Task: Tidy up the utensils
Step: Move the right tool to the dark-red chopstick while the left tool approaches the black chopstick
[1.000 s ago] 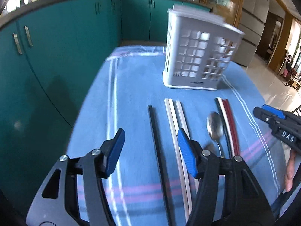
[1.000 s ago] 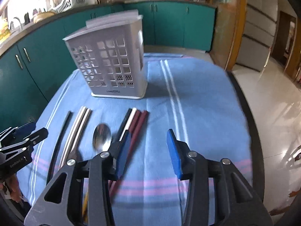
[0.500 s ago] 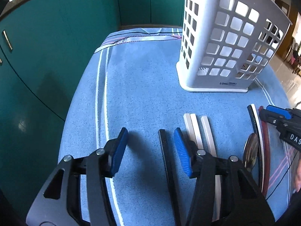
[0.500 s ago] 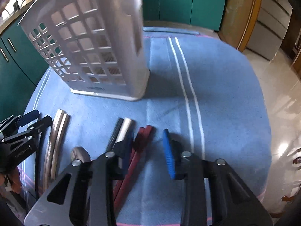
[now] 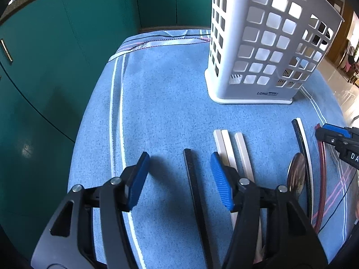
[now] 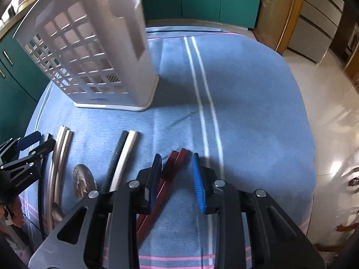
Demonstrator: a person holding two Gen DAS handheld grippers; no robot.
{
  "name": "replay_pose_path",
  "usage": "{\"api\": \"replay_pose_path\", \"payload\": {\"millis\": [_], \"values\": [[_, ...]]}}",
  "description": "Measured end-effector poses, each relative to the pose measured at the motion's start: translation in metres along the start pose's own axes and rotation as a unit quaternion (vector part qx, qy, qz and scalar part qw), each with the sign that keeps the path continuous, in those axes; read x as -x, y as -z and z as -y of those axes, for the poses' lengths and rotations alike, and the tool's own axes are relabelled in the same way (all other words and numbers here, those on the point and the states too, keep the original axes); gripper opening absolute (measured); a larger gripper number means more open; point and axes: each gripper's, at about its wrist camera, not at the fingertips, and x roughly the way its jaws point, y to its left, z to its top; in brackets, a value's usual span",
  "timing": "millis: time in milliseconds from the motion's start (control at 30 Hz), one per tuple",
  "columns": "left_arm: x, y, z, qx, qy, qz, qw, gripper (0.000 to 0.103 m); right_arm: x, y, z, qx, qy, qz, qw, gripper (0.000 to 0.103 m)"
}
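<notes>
Utensils lay in a row on the blue striped cloth that covered the surface, all of them in front of a white perforated basket. The basket stood upright and carried the raised word "LONG" on its base rim, followed by a short mark too small to read. From the left wrist view the row ran thus: a single black chopstick, then three cream chopsticks side by side, a metal spoon with its bowl toward the basket, a black and a white chopstick touching each other, and a dark red pair at the far right.

The left tool hung open just above the cloth, its blue pads set either side of the black chopstick without touching it. The right tool also stood open, its jaws straddling the upper ends of the red pair; whether the pads touched them could not be told. The letters "DA" showed on the right tool's side in the left wrist view, and small print on the left tool's side in the right wrist view was too blurred to read.

Teal cabinets curved behind the surface.
</notes>
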Motion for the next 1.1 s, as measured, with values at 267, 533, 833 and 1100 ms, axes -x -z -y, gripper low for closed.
{"api": "replay_pose_path", "payload": {"millis": [267,533,833,1100], "values": [[0.007,0.006,0.000,0.005,0.002,0.000,1.0000,0.056,0.011,0.005,0.007,-0.011,0.028,0.011,0.999,0.028],[0.003,0.002,-0.001,0.001,0.001,0.002,1.0000,0.059,0.002,-0.002,-0.002,0.005,0.029,-0.002,1.000,0.029],[0.000,-0.001,-0.003,-0.002,0.008,0.006,1.0000,0.063,0.003,0.012,0.009,-0.023,0.000,-0.022,0.999,0.029],[0.003,0.003,-0.004,0.008,0.012,0.006,0.9999,0.063,0.006,0.011,-0.021,0.001,-0.034,-0.009,0.999,0.013]]}}
